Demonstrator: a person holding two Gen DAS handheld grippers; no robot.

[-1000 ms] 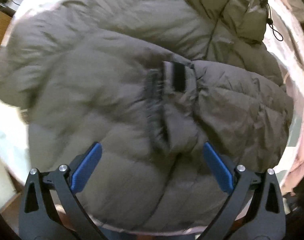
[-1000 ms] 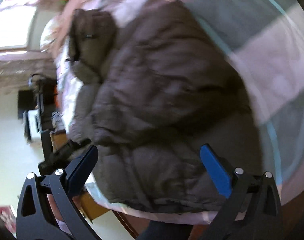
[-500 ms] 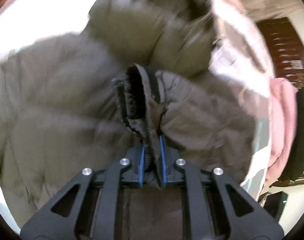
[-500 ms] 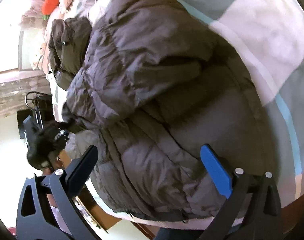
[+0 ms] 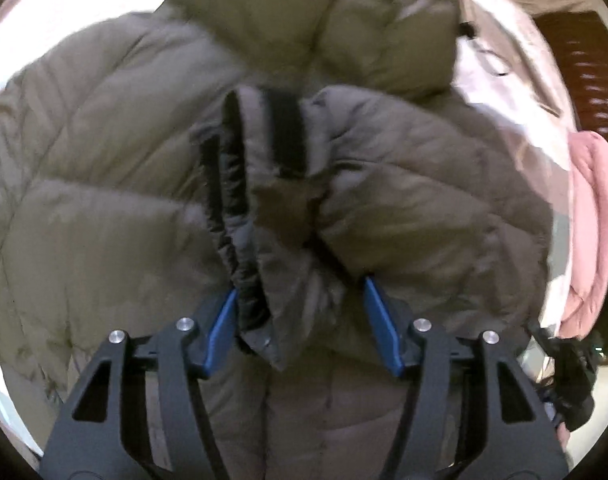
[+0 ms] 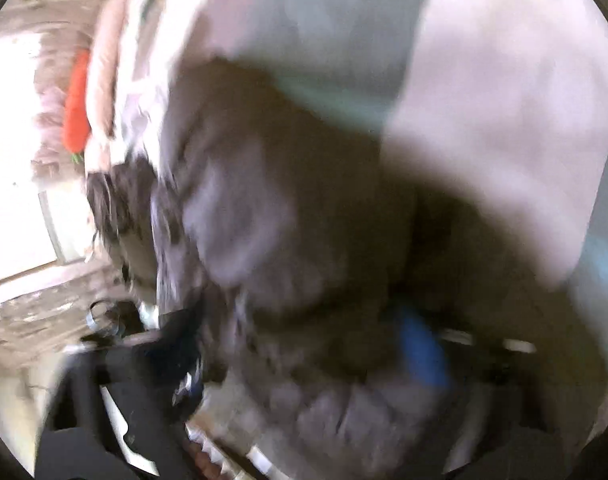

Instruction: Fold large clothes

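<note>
Left hand-held gripper (image 5: 300, 320) released, jaws parted, with the sleeve cuff (image 5: 260, 200) of the olive-brown puffer jacket (image 5: 104, 208) lying loose between the two blue pads (image 5: 220, 328). Cuff pointing away from the gripper, dark elastic edge and a black strap patch showing, its near end close against the left pad; the right pad just beside a fold of the sleeve. Rest of the jacket spread ahead and to both sides of the gripper, quilted panels bulging, hood or collar part bunched at the far end. Pink cloth (image 5: 591, 232) hanging well off to the right, past the jacket's edge. Dark wooden furniture (image 5: 575, 72) farther off, ahead and to the right.

Right wrist view heavily smeared by motion. Right hand-held gripper (image 6: 304, 360) low in the frame, only one blue pad (image 6: 419, 356) made out on the right side, the other lost in blur; cannot tell whether released or clenched. Jacket (image 6: 284, 220) directly ahead of this gripper and over its fingers, lying on the bed (image 6: 503, 80), whose pale cover has white and grey-green blocks, beyond and to the right. Orange item (image 6: 76, 120) far ahead to the left, near the bed's edge.
</note>
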